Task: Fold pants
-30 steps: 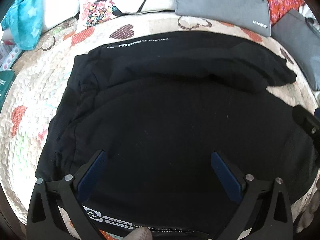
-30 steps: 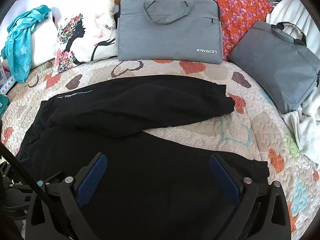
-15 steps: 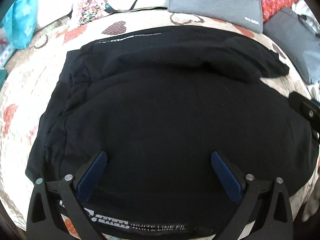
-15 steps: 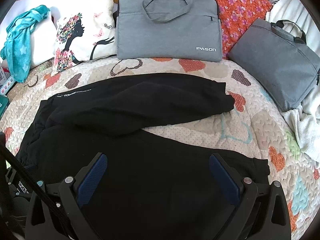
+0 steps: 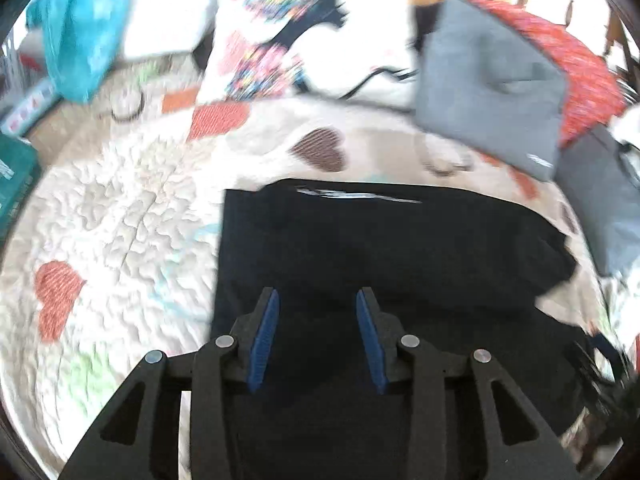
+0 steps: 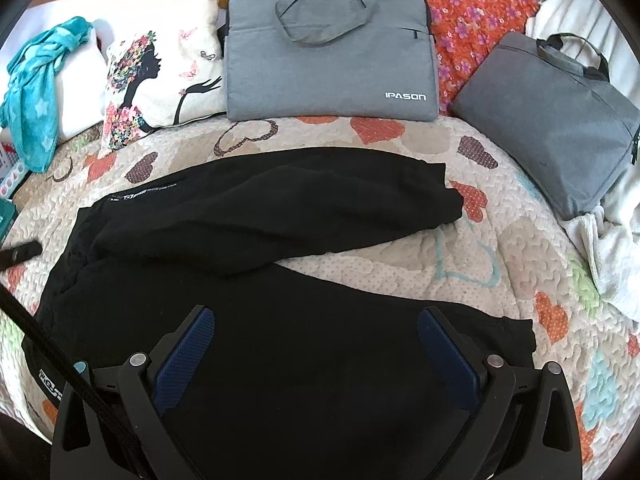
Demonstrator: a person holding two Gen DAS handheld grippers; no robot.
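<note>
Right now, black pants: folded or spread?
Spread, unfolded. In the right wrist view the black pants lie flat on the heart-print quilt, two legs splayed apart with quilt showing between them.

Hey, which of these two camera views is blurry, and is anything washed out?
Left wrist view: motion-smeared, pillow and quilt streaked, top edge blown out white. Right wrist view: sharp, the gray bag logo readable, black pants nearly featureless; both bend at the fisheye edges.

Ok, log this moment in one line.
left tongs: part closed over pants, grip unclear | right tongs: open above pants | pants: spread on quilt
</note>
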